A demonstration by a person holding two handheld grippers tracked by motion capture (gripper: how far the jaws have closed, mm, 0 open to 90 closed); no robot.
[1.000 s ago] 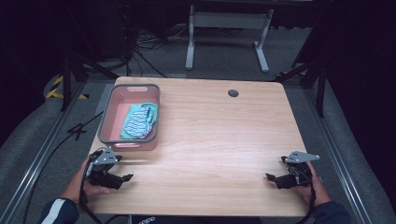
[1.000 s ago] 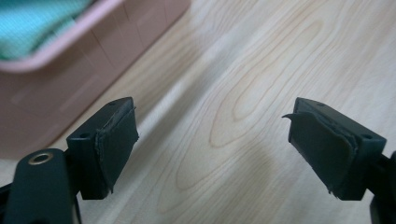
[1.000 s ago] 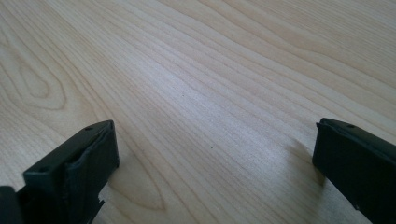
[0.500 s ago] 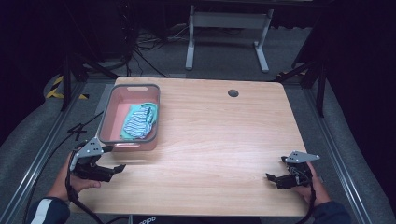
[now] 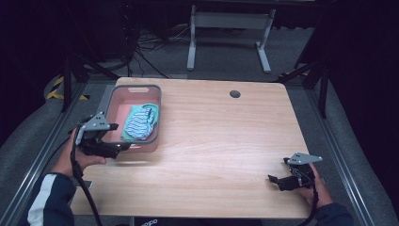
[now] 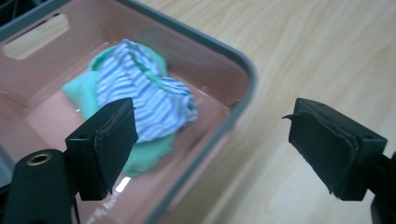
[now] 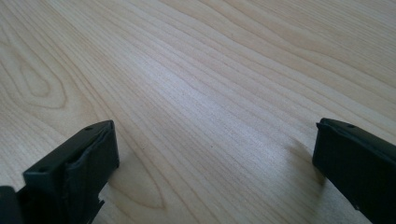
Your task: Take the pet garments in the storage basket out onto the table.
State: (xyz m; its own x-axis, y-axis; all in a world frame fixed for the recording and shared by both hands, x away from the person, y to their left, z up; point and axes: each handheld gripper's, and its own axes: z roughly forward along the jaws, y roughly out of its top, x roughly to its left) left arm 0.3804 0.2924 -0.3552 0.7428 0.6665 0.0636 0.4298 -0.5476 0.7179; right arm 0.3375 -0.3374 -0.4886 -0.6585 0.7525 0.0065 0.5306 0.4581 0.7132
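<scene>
While both grippers' fingers are held wide apart and empty, the left gripper [image 5: 117,147] is poised at the rim of one pink bin [image 5: 113,101] holding one striped cloth [image 5: 139,123]; the right gripper [image 5: 276,181] is kept over bare worktop [image 5: 226,141].

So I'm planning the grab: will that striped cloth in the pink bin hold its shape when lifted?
Probably not: the striped cloth lies crumpled, so it will likely droop. It looks light, and may drag the green cloth beneath it.

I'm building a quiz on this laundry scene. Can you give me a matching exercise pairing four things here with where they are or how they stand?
Things:
1. striped cloth
2. pink bin
3. left gripper
4. right gripper

Places or states:
A. open, over bare wood near the table's front right
B. crumpled inside the bin
C. open, at the bin's near rim
D. on the table's left side

Pairs: 1-B, 2-D, 3-C, 4-A
</scene>
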